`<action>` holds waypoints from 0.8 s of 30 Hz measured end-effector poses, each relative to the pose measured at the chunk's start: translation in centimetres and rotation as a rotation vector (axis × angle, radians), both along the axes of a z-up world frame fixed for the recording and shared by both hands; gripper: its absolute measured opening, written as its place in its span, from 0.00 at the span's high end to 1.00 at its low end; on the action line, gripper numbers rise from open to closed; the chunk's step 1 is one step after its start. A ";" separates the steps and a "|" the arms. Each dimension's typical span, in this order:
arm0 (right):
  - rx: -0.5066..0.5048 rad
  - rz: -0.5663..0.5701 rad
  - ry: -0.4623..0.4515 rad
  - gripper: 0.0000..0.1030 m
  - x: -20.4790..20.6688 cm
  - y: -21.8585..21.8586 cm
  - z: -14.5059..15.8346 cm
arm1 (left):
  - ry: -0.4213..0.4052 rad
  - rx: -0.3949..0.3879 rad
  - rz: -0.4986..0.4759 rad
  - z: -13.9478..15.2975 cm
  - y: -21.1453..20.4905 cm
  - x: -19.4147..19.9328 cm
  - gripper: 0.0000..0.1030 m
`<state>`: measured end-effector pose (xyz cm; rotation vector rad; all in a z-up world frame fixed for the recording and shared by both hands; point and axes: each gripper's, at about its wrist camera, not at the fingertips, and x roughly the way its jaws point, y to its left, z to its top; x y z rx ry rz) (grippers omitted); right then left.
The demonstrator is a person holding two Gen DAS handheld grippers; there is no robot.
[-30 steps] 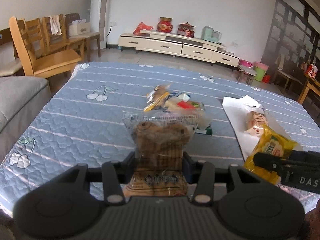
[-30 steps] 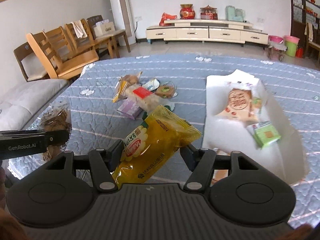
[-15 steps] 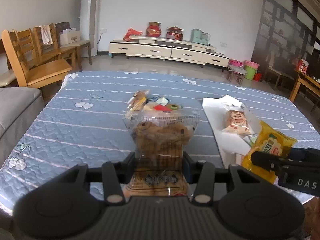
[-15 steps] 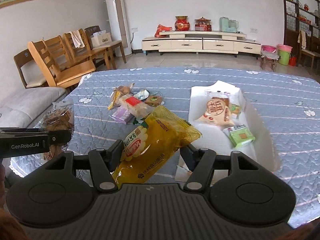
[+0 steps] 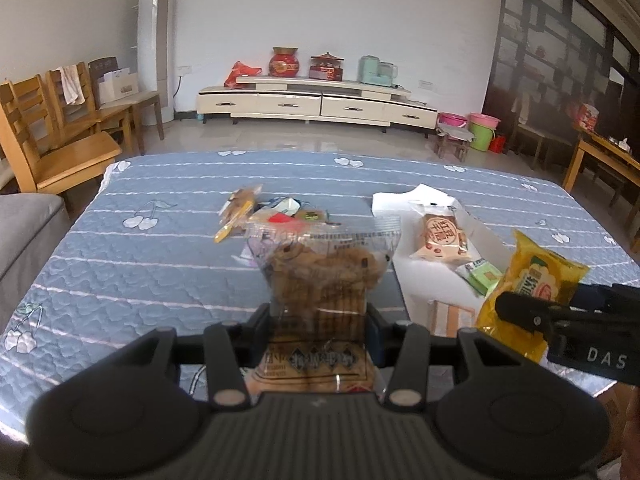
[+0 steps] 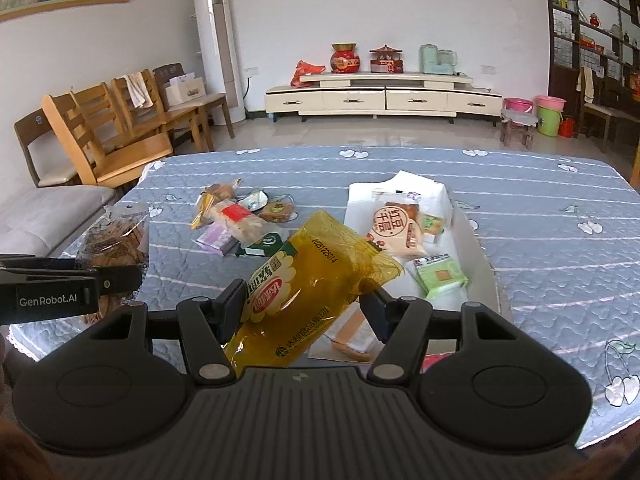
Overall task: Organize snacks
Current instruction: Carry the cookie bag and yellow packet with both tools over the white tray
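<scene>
My left gripper (image 5: 318, 316) is shut on a clear bag of brown cookies (image 5: 324, 268), held upright above the table's near edge. It also shows at the left of the right wrist view, the cookie bag (image 6: 116, 236) sticking up from it. My right gripper (image 6: 304, 306) is shut on a yellow snack pack (image 6: 312, 280), tilted to the right. Ahead on the right lies an open white box (image 6: 360, 200) holding a red-bean pastry pack (image 6: 396, 228) and a green packet (image 6: 440, 276). Several loose snacks (image 6: 240, 216) are piled mid-table.
A blue quilted cloth (image 5: 140, 264) covers the table. Wooden chairs (image 5: 60, 152) and a grey sofa (image 5: 24, 232) stand on the left. A low cream cabinet (image 5: 316, 104) lines the far wall, and buckets (image 5: 484, 128) sit at the right.
Both grippers have drawn back from the table with their packs still held. The left one has also swung to the right, so the snack pile and white box sit further left in its view.
</scene>
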<state>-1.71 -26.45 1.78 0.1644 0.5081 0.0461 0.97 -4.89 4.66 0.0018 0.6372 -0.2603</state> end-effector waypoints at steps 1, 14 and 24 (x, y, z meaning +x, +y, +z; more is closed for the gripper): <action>-0.003 -0.002 -0.001 0.25 0.0 0.0 0.0 | 0.000 0.000 -0.002 0.0 -0.1 0.0 0.55; 0.003 -0.033 -0.003 0.25 -0.1 0.3 -0.2 | -0.001 0.007 -0.025 -0.3 -1.4 0.0 0.55; 0.007 -0.043 0.001 0.25 -0.2 0.5 -0.2 | 0.003 0.005 -0.038 -0.4 -1.9 0.3 0.55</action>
